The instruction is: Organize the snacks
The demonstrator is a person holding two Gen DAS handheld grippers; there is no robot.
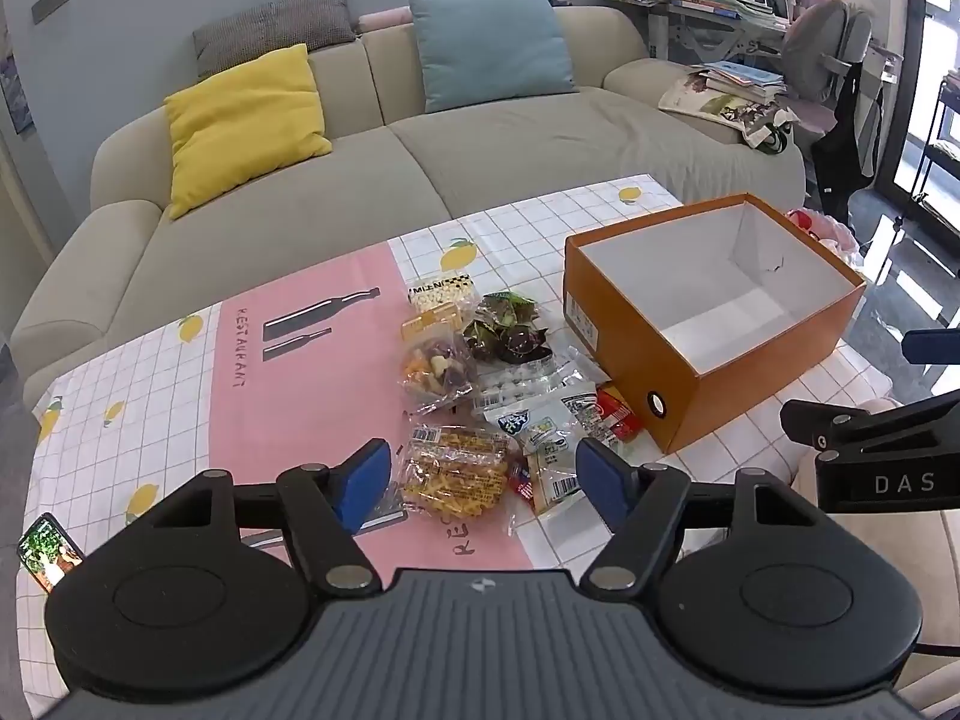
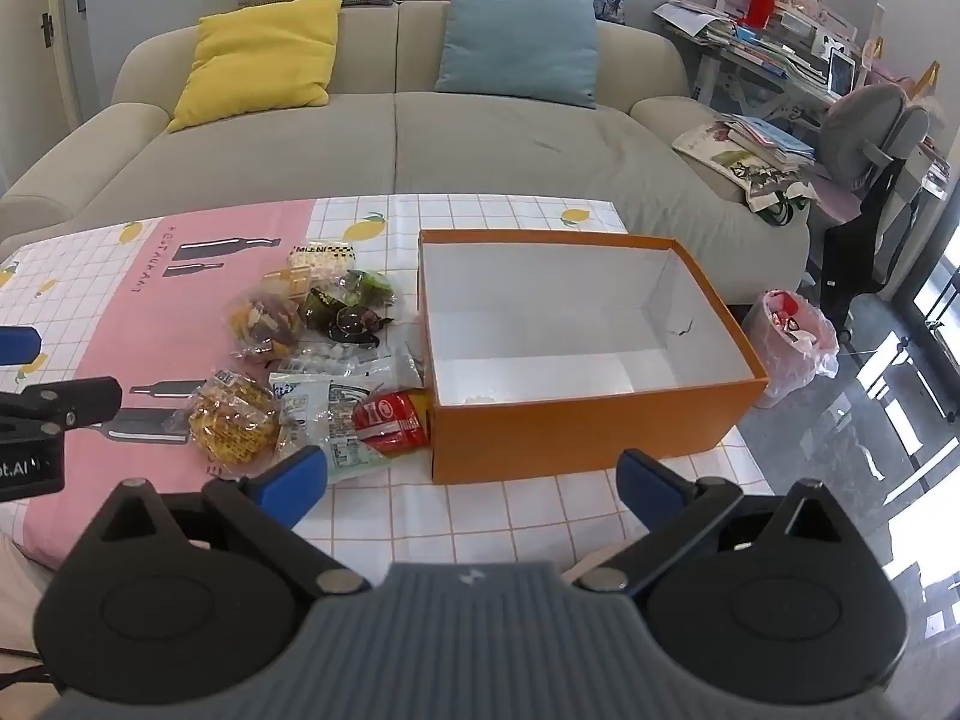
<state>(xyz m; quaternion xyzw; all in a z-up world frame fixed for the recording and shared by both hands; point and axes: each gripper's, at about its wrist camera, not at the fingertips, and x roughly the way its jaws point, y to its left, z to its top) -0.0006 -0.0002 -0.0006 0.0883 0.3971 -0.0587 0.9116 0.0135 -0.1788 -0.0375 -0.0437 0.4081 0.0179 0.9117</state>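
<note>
A pile of snack packets lies on the tablecloth, left of an open, empty orange box. The pile holds a yellow cracker bag, a white-green packet, a red packet, a mixed nut bag and dark green packets. My left gripper is open, just above the near end of the pile, straddling the cracker bag. In the right wrist view my right gripper is open and empty, in front of the box; the pile lies to its left.
A phone lies at the table's near left corner. A beige sofa with yellow and blue cushions stands behind the table. A bin with a pink bag stands on the floor right of the table. A cluttered desk is at far right.
</note>
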